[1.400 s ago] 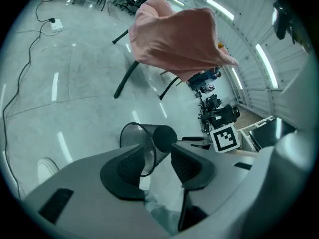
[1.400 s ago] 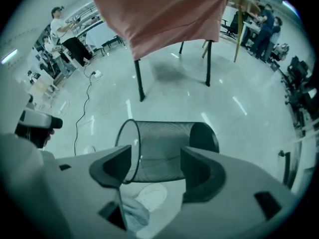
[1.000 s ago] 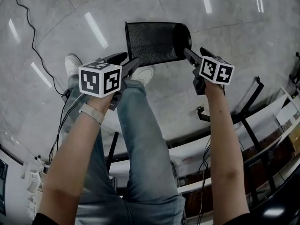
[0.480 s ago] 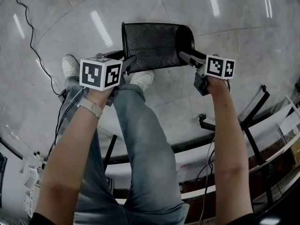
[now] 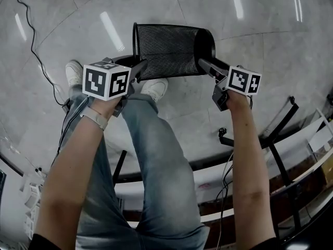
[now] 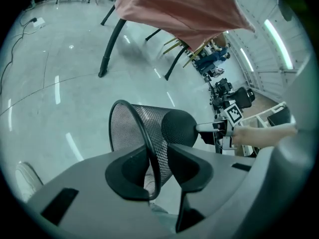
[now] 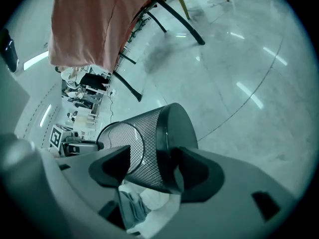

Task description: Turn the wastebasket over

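Head view: just clamped wastebasket's (image 5: 169,51) left rim with left gripper (image 5: 140,66), closing right gripper (image 5: 203,63) loosely round base; risks slipping mid-turn.

A glossy grey floor (image 5: 291,51) is reflecting strip lights, a black cable (image 5: 37,56) is trailing across it, blue jeans (image 5: 156,160) are ending in white shoes (image 5: 156,87), and a pink cloth (image 6: 179,9) is hanging over black furniture legs (image 6: 110,46)

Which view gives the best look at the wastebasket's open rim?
Left gripper view: the wastebasket rim shows as a nearly full ring. Head view has the rim edge-on; right gripper view shows it partly behind mesh.
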The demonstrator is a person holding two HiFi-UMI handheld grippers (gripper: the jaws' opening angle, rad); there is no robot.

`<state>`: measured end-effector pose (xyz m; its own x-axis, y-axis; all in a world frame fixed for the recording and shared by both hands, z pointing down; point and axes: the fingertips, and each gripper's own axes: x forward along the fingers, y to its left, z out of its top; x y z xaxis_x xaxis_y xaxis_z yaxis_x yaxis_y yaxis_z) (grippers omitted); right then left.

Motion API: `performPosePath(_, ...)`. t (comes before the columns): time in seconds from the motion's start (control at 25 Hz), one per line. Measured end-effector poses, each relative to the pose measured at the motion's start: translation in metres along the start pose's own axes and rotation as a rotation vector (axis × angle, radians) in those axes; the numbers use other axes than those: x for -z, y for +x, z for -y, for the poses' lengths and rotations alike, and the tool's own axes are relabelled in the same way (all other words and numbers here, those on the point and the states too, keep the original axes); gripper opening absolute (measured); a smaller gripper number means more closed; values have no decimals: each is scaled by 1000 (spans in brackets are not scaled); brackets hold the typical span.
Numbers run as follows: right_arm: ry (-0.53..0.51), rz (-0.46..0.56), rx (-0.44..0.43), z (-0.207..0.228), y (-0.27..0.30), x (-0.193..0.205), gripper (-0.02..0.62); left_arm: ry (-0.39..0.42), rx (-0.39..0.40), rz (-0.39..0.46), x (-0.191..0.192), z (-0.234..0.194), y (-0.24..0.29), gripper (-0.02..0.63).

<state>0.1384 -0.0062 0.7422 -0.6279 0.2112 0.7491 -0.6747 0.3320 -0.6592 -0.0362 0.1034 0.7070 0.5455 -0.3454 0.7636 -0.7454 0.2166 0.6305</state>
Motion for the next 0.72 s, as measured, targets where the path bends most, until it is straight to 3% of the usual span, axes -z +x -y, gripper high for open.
performPosePath(0.32,-15,142,98,3,-69,-25,275,59,91,3,-26,30,21,118)
performPosePath(0.72,-183,234,254,-18,-113,-55,261,-3,210,21,-38,39,47,134)
